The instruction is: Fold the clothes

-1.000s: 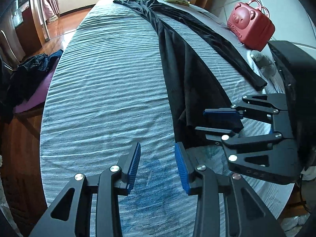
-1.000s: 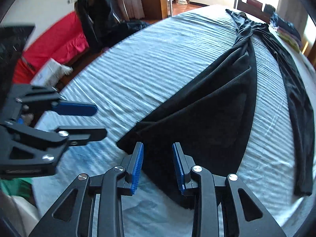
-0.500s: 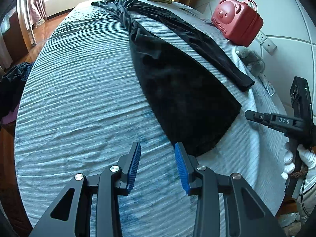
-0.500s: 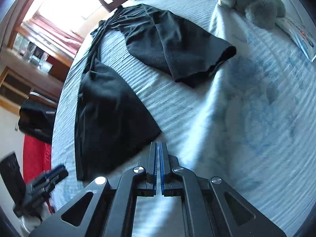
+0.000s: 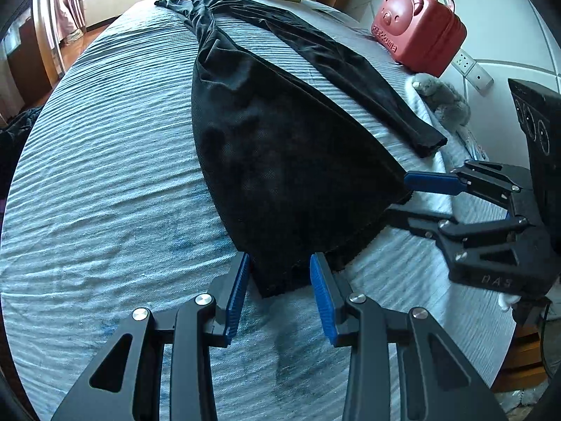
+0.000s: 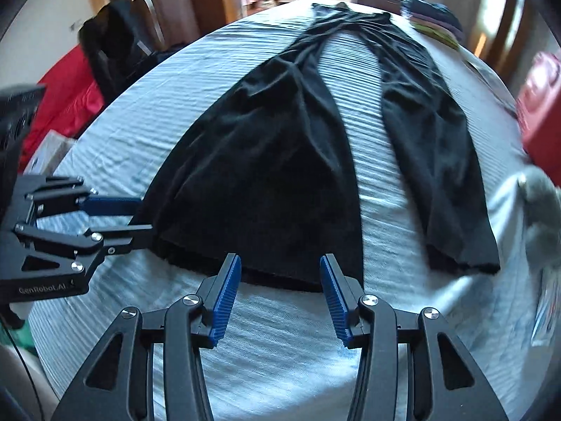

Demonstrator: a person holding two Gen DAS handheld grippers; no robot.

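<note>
On the black body of your right gripper [image 5: 408, 198], near the right edge of the left wrist view, you can read the raised letters "DAS". On the body of your left gripper [image 6: 138, 215], at the near left of the right wrist view, you can read "GenRobot.AI" in pale print. The red bear-faced case [image 5: 419, 28] at the far right carries white lettering along its lower edge, something like "Rilakkuma", though you cannot make out every letter.
</note>
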